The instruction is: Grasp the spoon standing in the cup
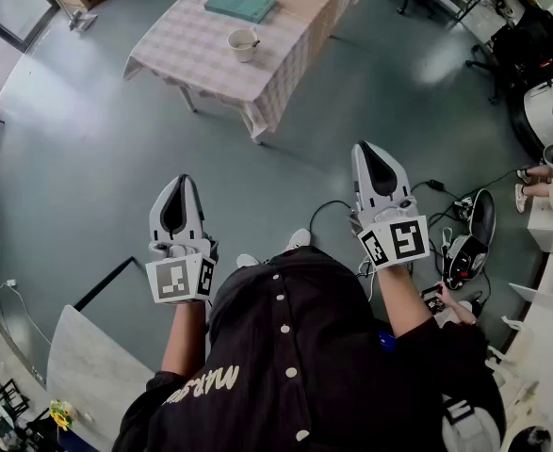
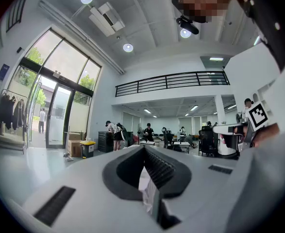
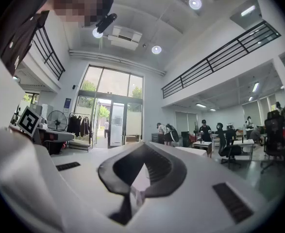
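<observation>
Standing in the white cup [image 1: 243, 45] on the checked-cloth table [image 1: 290, 50], the spoon [image 1: 253, 40] is well apart from both tools, and a teal book [image 1: 241, 3] lies near the cup. The left hand-held gripper [image 1: 181, 188] and the right hand-held gripper [image 1: 367, 155] hang over the grey floor [image 1: 88, 139], each with its 2 jaws closed together on nothing.

tablecloth [image 1: 295, 36]: checked cloth | cup [image 1: 243, 45]: glossy white | floor [image 1: 78, 149]: smooth, sheeny | left tongs [image 1: 181, 185]: matt plastic
</observation>
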The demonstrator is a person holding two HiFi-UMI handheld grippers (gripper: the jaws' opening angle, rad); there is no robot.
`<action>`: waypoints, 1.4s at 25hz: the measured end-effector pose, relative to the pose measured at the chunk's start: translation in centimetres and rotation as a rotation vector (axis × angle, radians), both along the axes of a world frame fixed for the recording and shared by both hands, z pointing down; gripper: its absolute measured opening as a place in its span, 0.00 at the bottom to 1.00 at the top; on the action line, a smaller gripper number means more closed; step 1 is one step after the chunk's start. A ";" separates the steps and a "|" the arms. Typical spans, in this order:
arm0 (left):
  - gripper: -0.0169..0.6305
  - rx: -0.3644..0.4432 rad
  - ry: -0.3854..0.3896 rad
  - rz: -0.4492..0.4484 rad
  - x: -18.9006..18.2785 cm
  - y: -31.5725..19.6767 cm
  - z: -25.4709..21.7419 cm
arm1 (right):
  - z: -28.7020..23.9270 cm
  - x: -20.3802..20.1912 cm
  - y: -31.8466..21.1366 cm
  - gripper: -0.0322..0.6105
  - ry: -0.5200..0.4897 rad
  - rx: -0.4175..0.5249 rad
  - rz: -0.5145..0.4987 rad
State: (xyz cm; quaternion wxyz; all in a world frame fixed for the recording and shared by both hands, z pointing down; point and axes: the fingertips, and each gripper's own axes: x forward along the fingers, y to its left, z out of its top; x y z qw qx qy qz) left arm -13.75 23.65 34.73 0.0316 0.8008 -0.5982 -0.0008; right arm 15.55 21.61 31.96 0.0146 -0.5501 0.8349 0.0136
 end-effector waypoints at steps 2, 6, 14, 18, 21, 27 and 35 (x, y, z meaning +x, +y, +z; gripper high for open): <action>0.04 0.001 0.000 -0.002 0.1 0.2 -0.1 | 0.0 -0.1 0.2 0.05 0.004 -0.002 -0.008; 0.04 0.001 0.000 -0.005 0.1 0.3 0.1 | 0.1 -0.2 0.4 0.05 -0.008 -0.002 -0.017; 0.04 -0.002 -0.006 -0.007 0.0 0.9 0.5 | 0.5 -0.3 0.9 0.05 -0.042 -0.011 -0.020; 0.04 0.000 -0.008 0.005 0.1 1.1 0.5 | 0.4 -0.6 1.2 0.06 -0.029 0.005 -0.035; 0.04 -0.002 -0.009 0.004 0.1 1.1 0.5 | 0.3 -0.8 1.3 0.14 -0.034 0.007 -0.050; 0.04 -0.002 -0.010 0.003 0.7 0.9 0.4 | 0.4 -0.3 1.2 0.27 -0.047 -0.003 -0.054; 0.04 -0.008 -0.012 0.000 1.9 0.7 0.3 | 0.6 0.9 0.8 0.46 -0.068 -0.019 -0.049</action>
